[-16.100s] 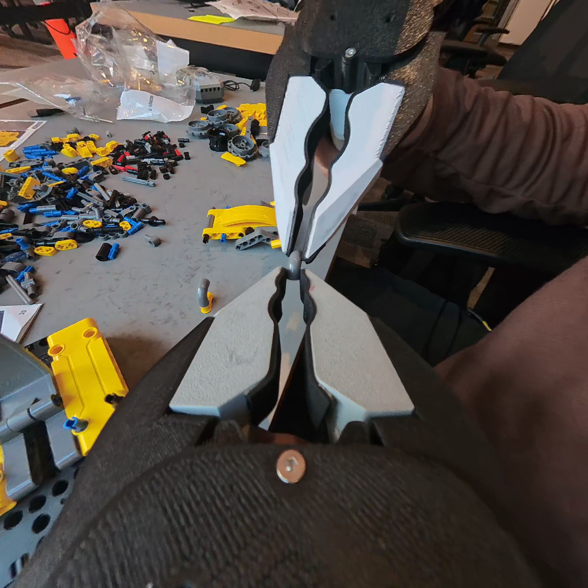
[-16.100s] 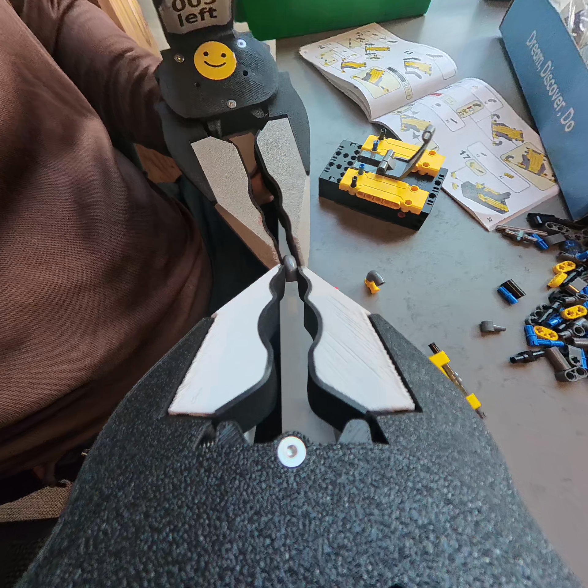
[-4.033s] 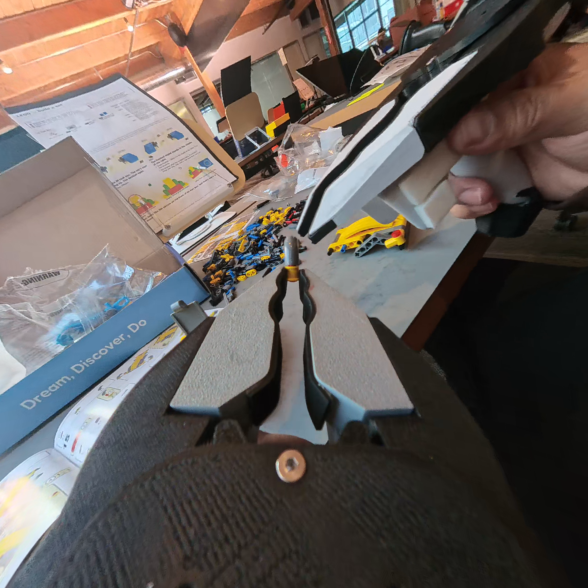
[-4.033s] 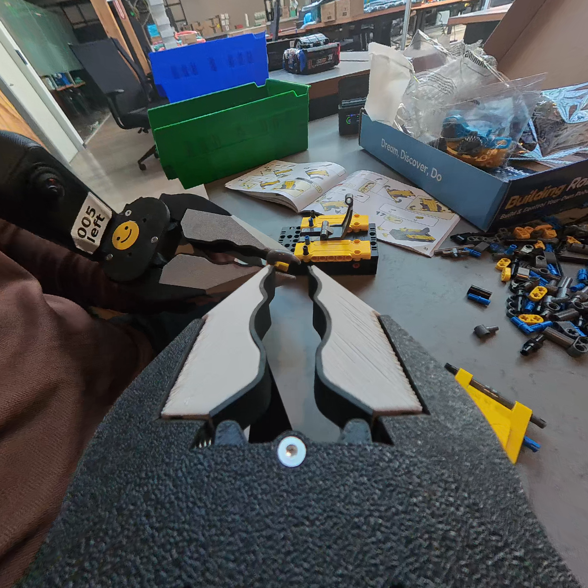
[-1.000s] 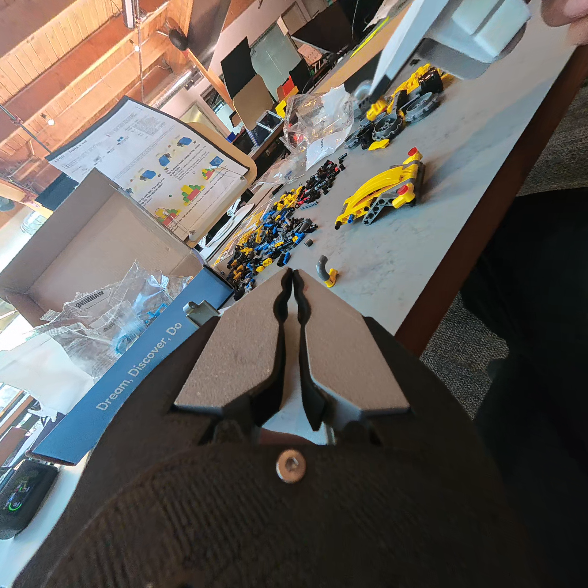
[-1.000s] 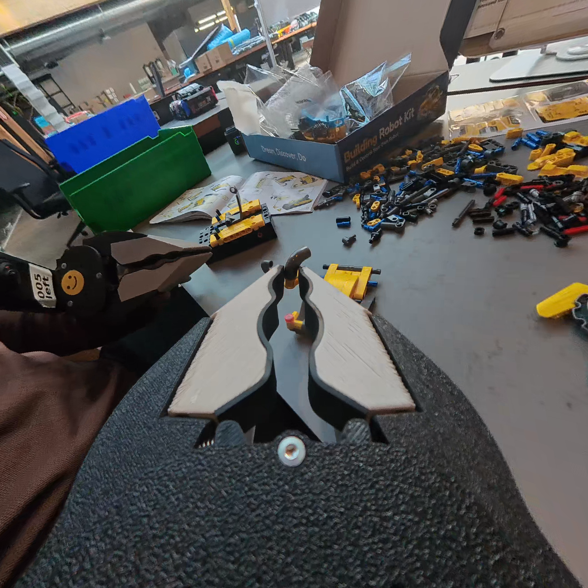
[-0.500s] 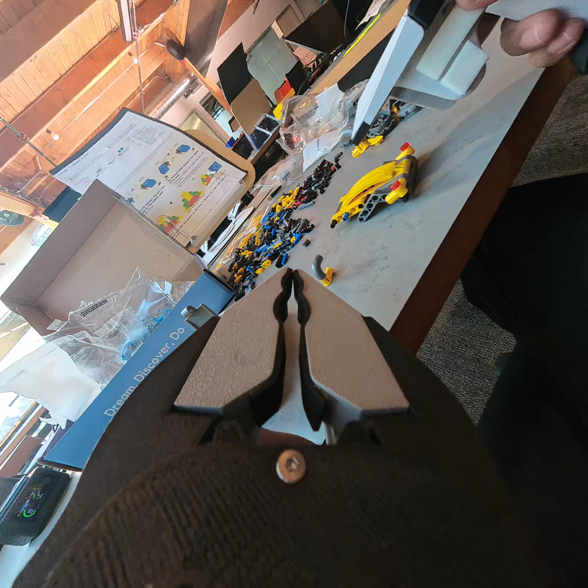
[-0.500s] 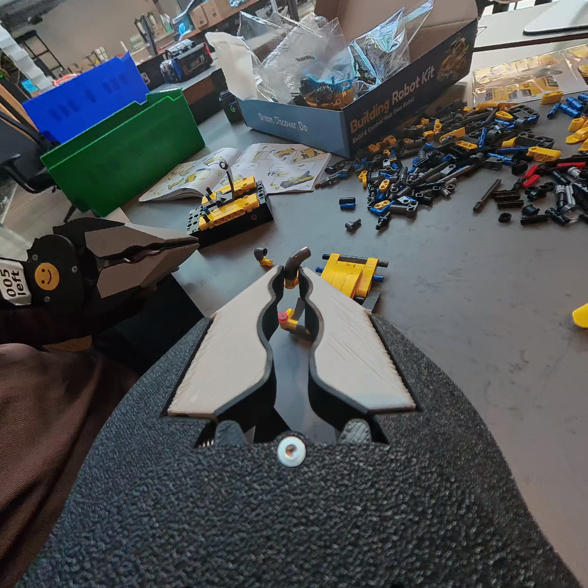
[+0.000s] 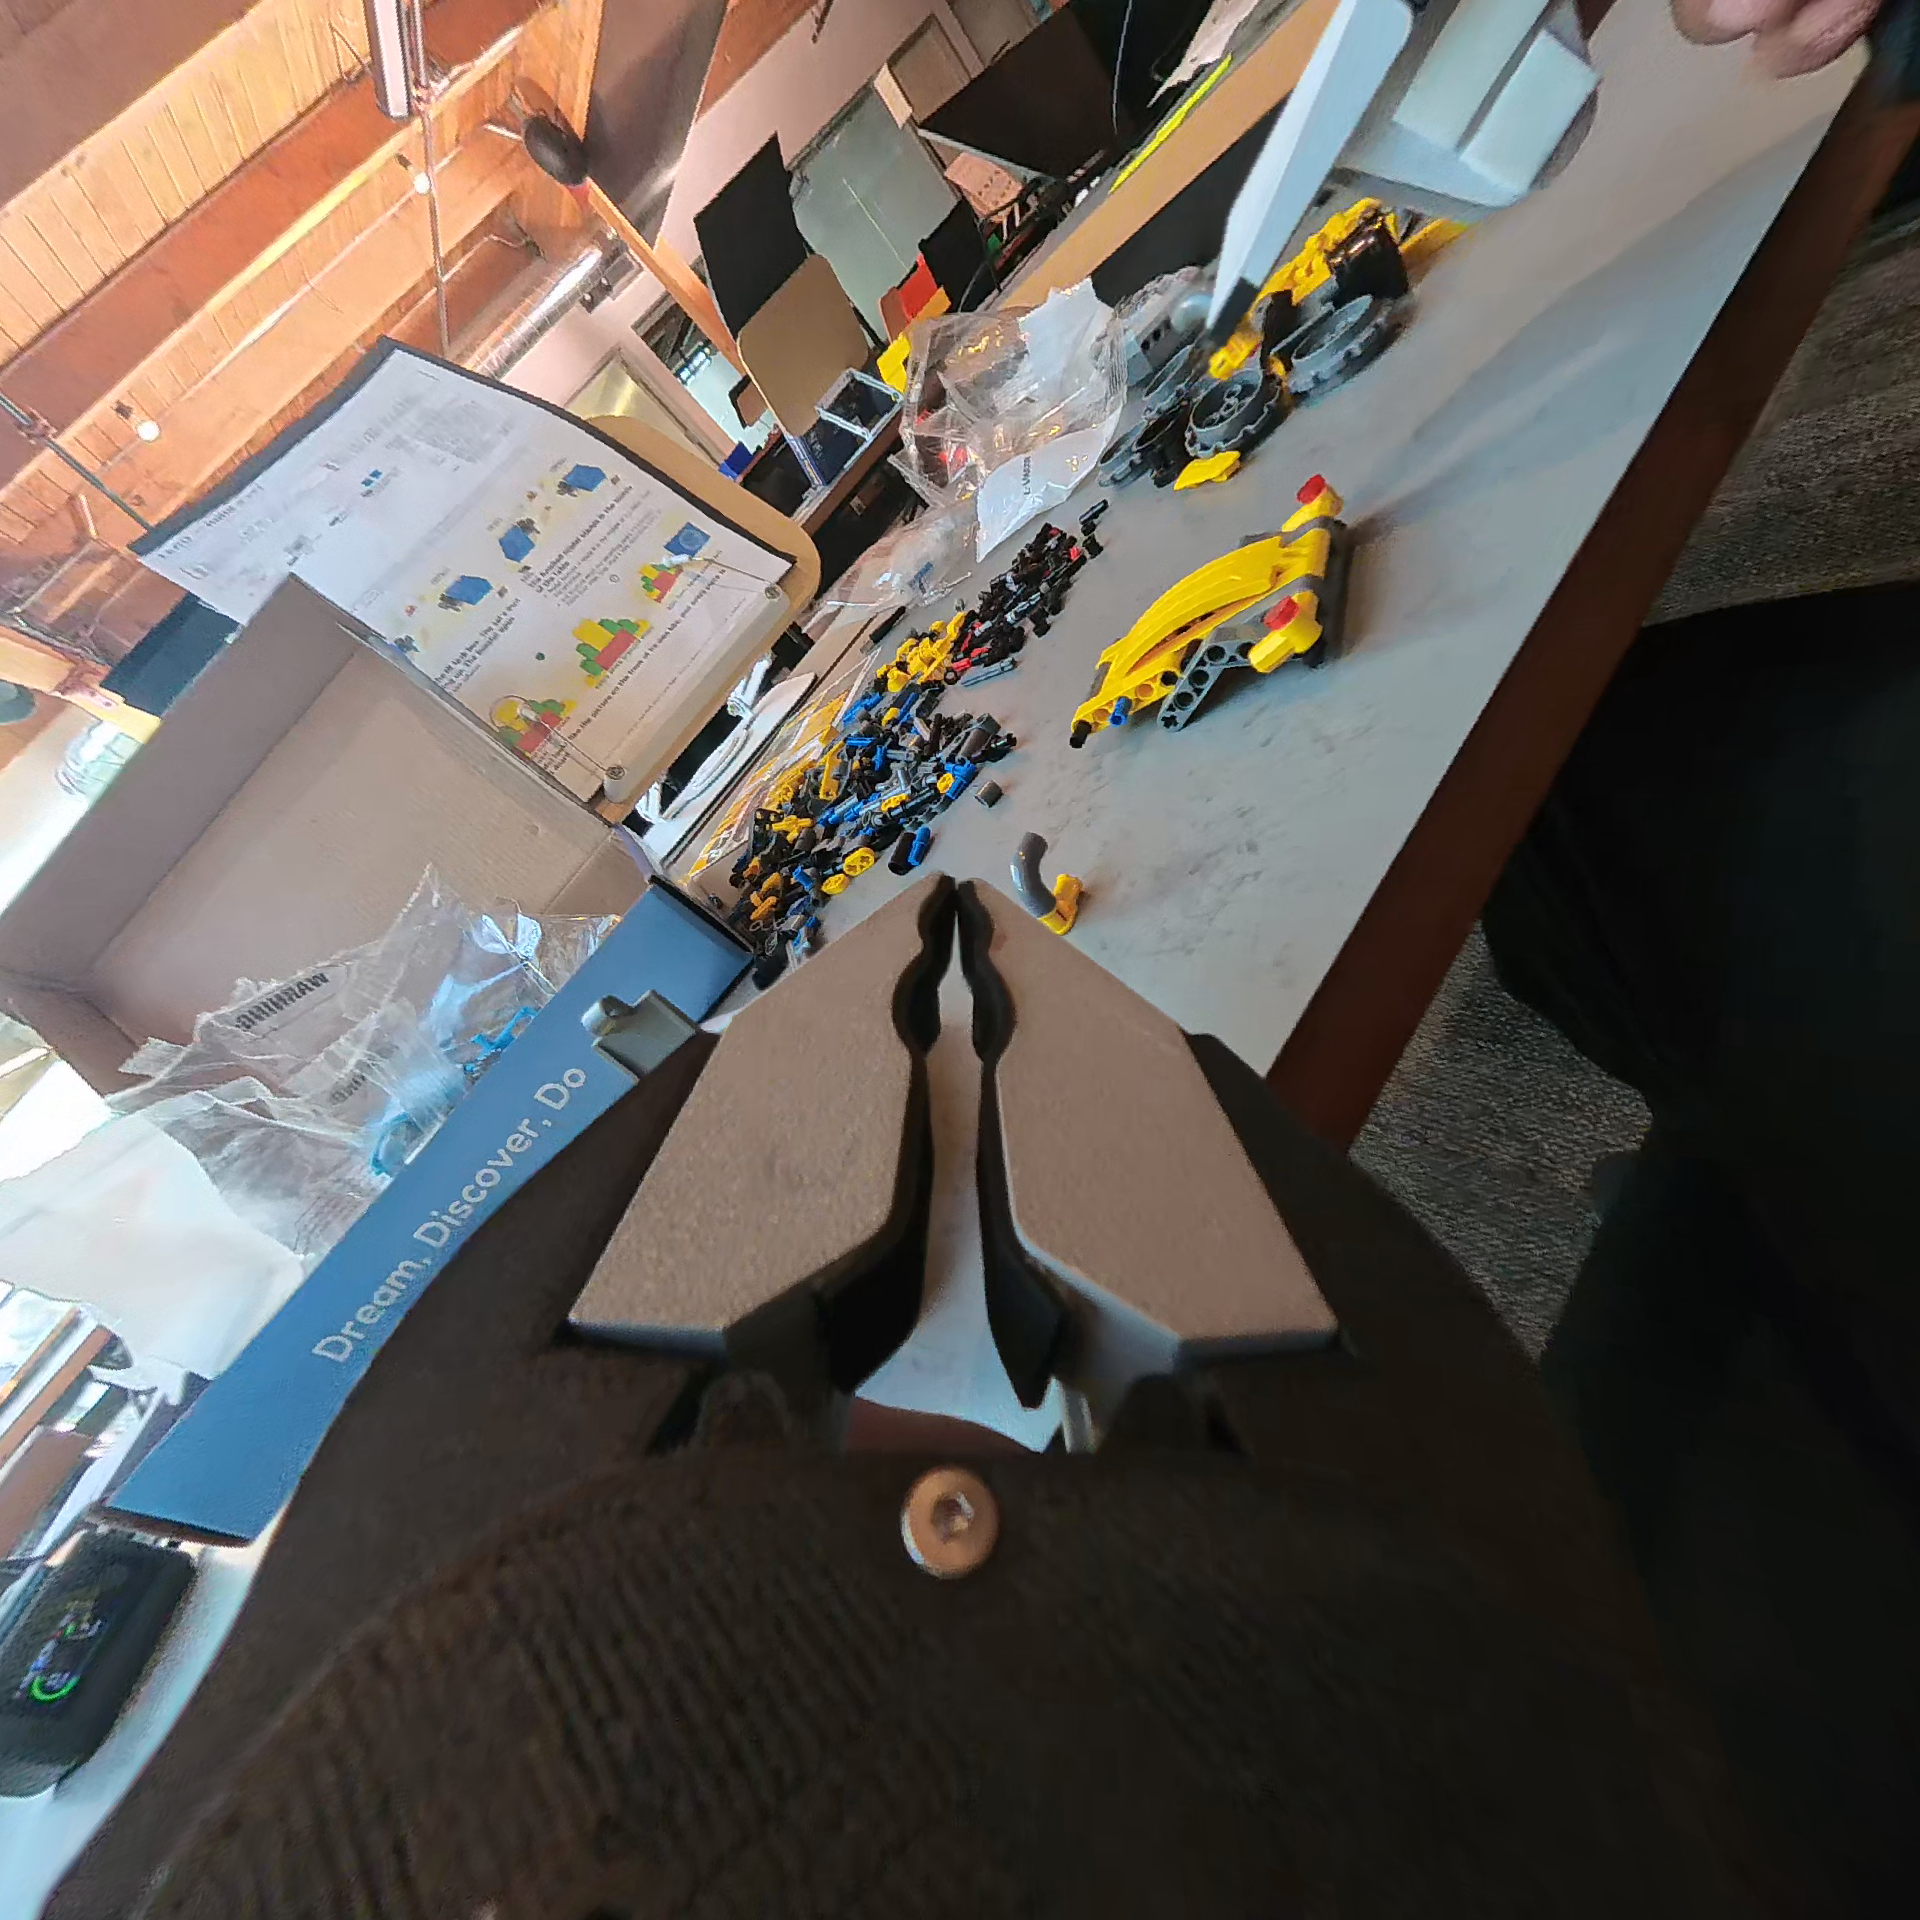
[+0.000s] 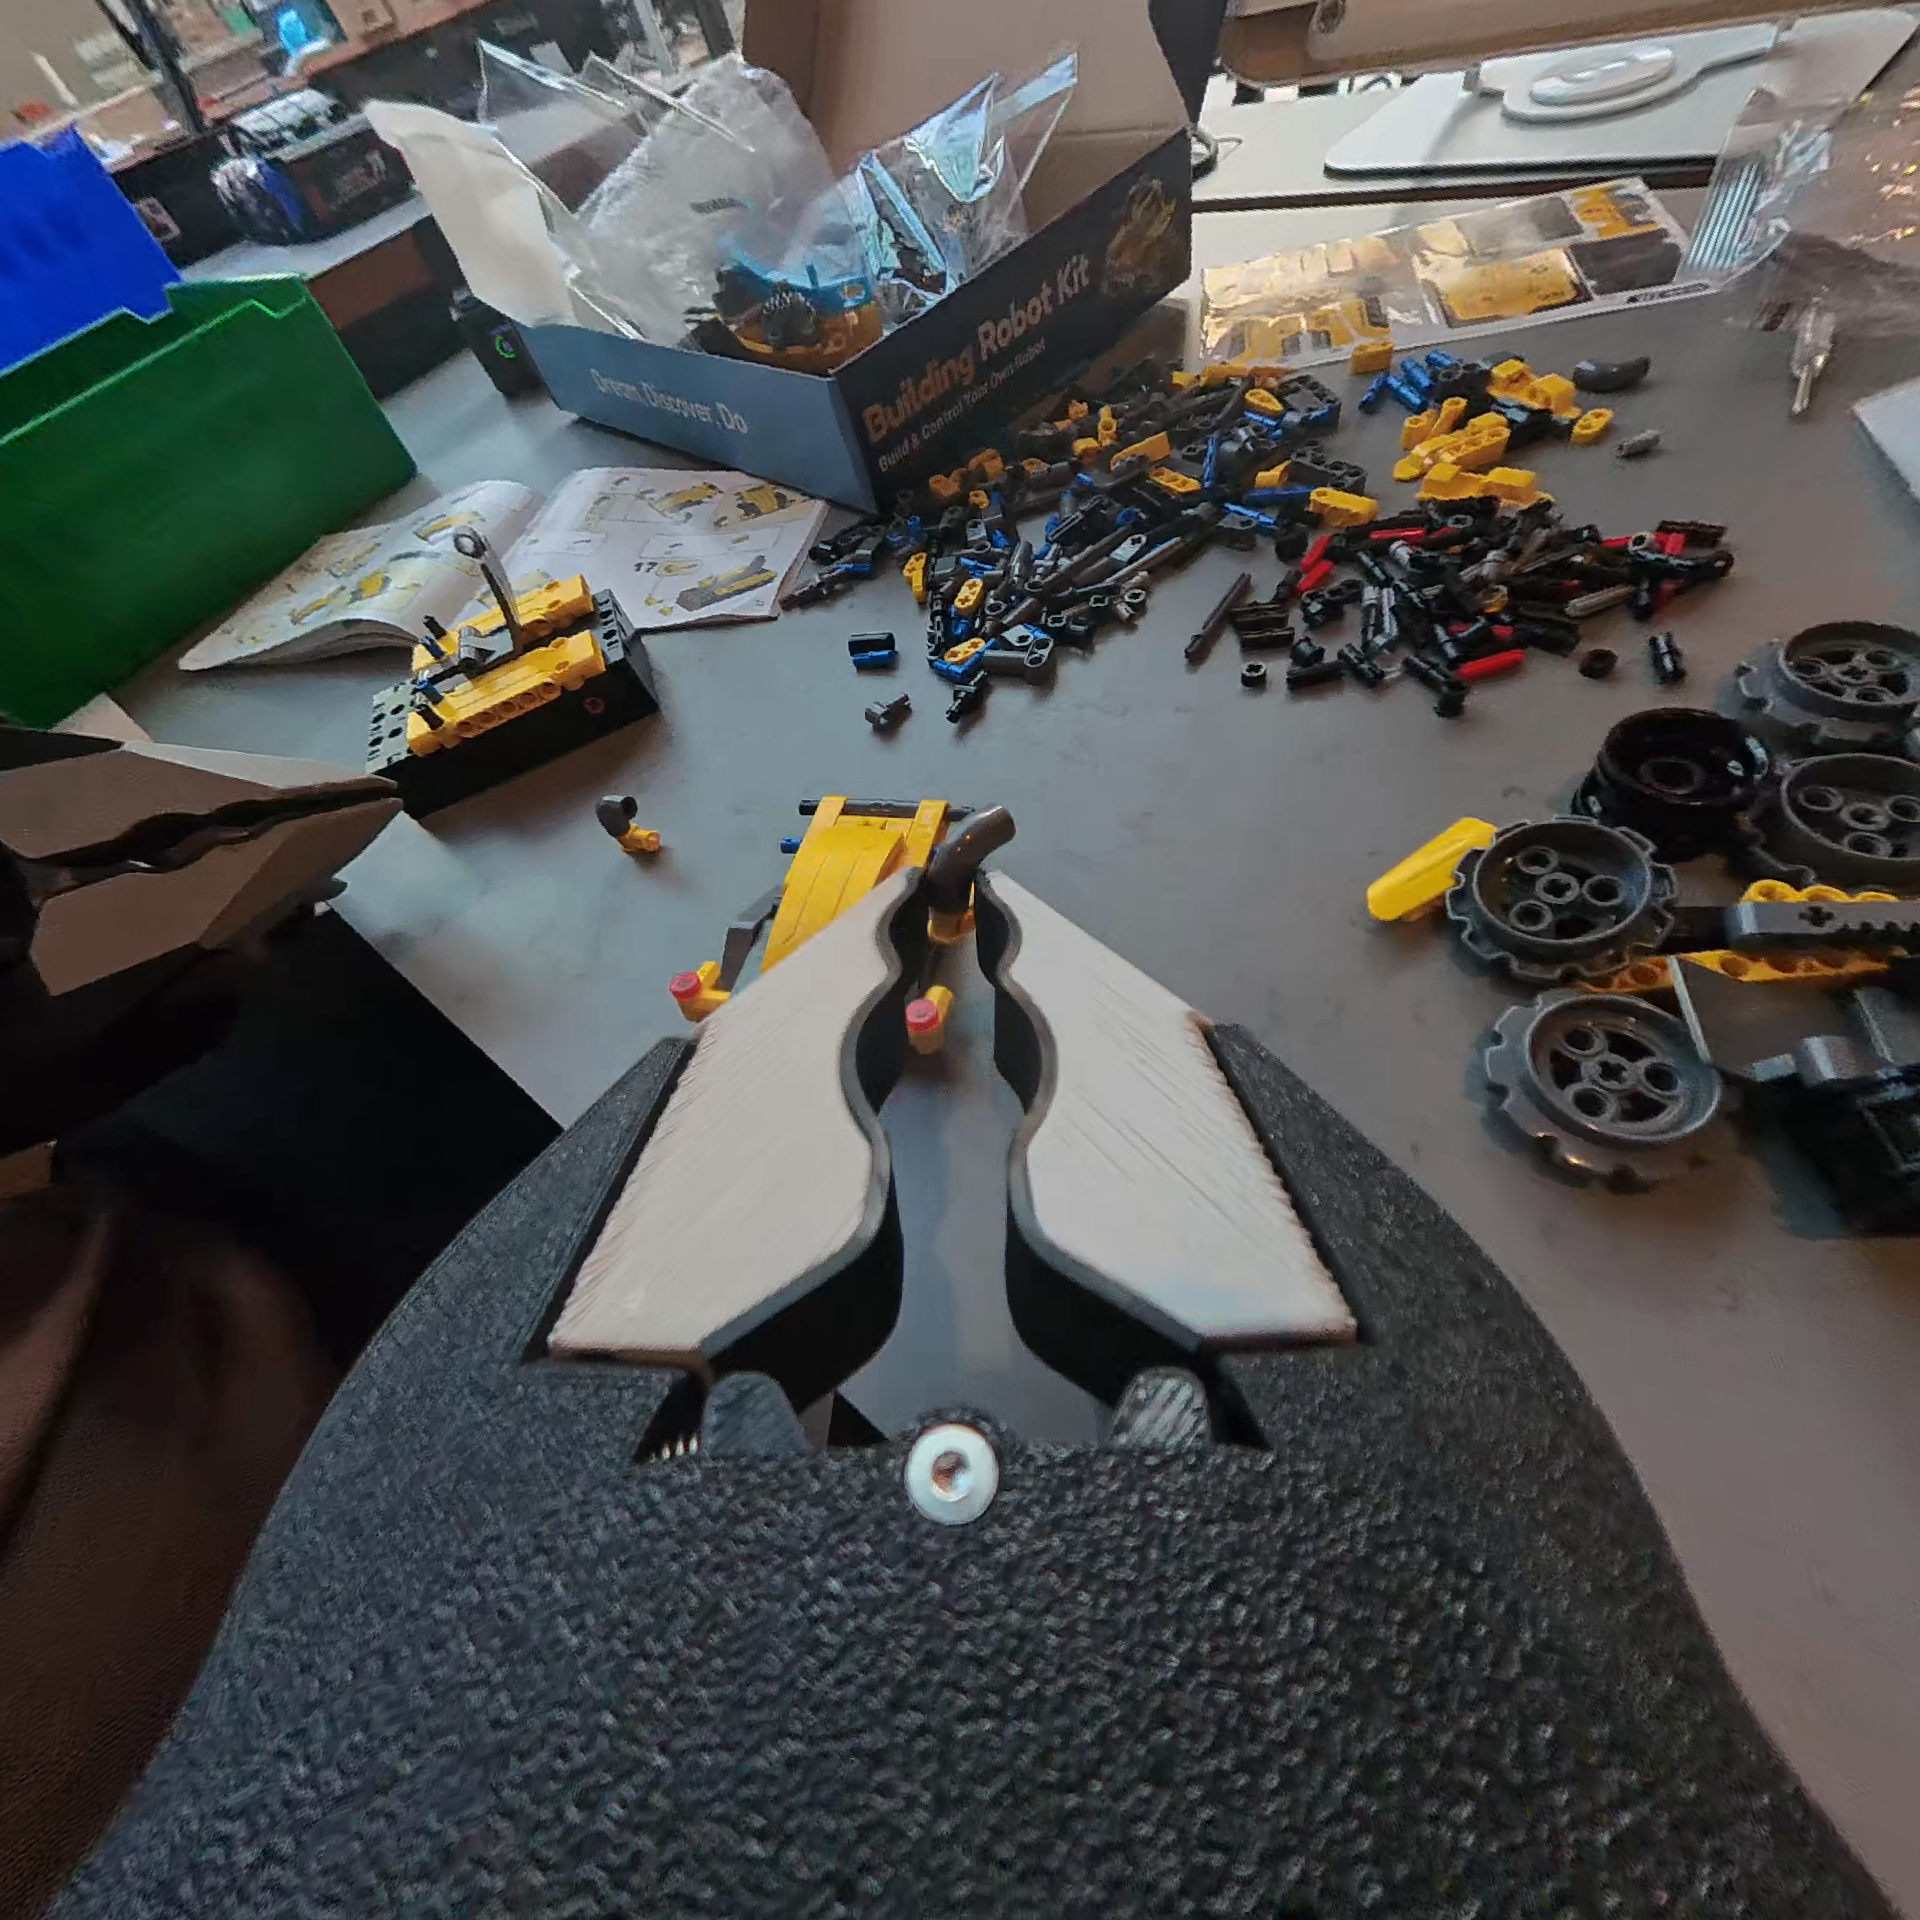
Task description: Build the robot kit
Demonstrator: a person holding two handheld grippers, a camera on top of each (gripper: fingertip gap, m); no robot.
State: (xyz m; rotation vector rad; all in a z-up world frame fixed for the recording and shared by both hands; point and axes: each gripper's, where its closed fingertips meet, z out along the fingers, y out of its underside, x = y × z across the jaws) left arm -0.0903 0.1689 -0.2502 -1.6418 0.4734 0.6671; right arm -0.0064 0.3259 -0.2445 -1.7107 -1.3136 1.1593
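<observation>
Right wrist view: we see the right gripper (image 10: 954, 883) pinching a small dark grey bent tube with a yellow connector (image 10: 961, 857) between its tips, held above the grey tabletop (image 10: 1143, 790) over a yellow curved panel assembly with red pins (image 10: 847, 862). A second, identical grey-and-yellow bent piece (image 10: 627, 823) lies loose on the table to the left, near a black block topped with yellow beams (image 10: 514, 686). Beyond it sit an open instruction booklet (image 10: 665, 530), a blue cardboard kit box stuffed with clear plastic bags (image 10: 831, 395), a green plastic bin (image 10: 177, 457), a scatter of small black, blue, yellow and red parts (image 10: 1299, 561) and dark toothed wheels (image 10: 1558, 904) at right. At the left edge, the left gripper (image 10: 353, 800) hovers off the table's edge, tips together.

From the left wrist view we confirm it: the left gripper (image 9: 954, 894) is closed on nothing. Only this view shows the loose bent piece (image 9: 1044, 878) just beyond those tips, the table's brown edge (image 9: 1558, 675), the carpet and a printed sheet on a board (image 9: 499, 540). We also see the right gripper's white finger (image 9: 1288, 156) at top, but not what it holds.
</observation>
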